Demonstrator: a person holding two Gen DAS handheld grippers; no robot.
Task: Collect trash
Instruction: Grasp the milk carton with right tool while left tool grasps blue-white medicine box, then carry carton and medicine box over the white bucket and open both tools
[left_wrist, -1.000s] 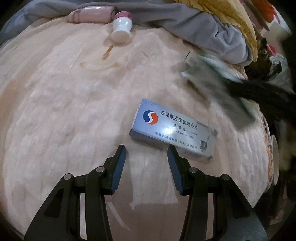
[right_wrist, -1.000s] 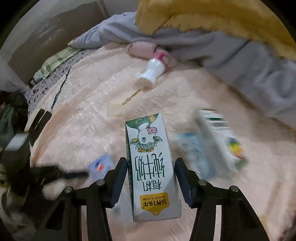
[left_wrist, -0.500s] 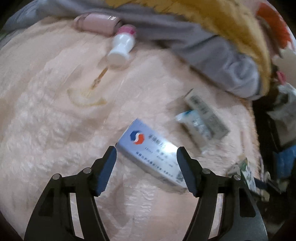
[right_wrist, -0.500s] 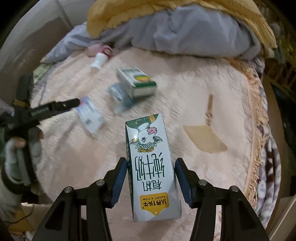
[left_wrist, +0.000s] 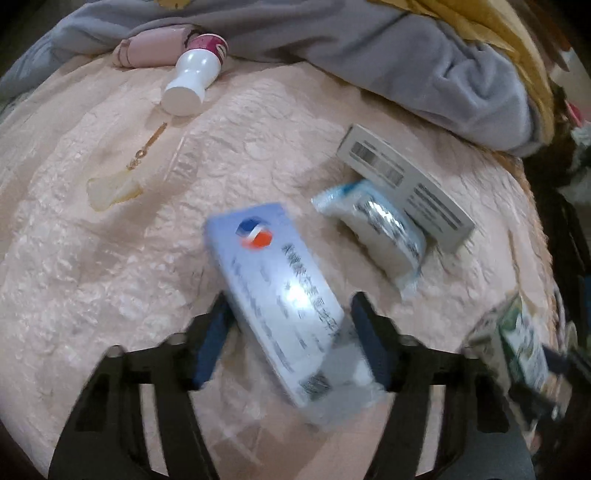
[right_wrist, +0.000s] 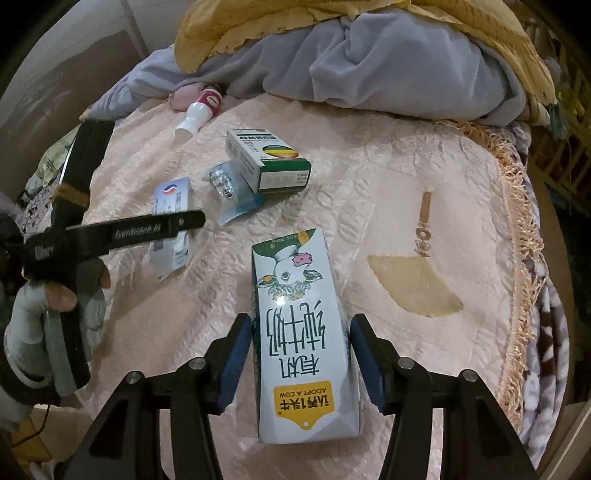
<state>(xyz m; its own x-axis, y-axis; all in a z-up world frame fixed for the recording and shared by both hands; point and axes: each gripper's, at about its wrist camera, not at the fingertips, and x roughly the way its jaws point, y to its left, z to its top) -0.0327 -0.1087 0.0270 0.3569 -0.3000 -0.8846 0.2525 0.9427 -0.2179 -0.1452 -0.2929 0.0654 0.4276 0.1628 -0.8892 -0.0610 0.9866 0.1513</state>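
With our right gripper clamping the white cow-print milk carton, we should centre our wide-open left gripper on the pale-blue cardboard medicine box at twelve o'clock before squeezing.

A white milk carton with a cow drawing and a yellow tag sits upside-down between my right fingers. A pale blue medicine box lies flat on the bed between my left fingers. Farther off lie a foil blister pack, a green-and-white box and a white bottle on its side.
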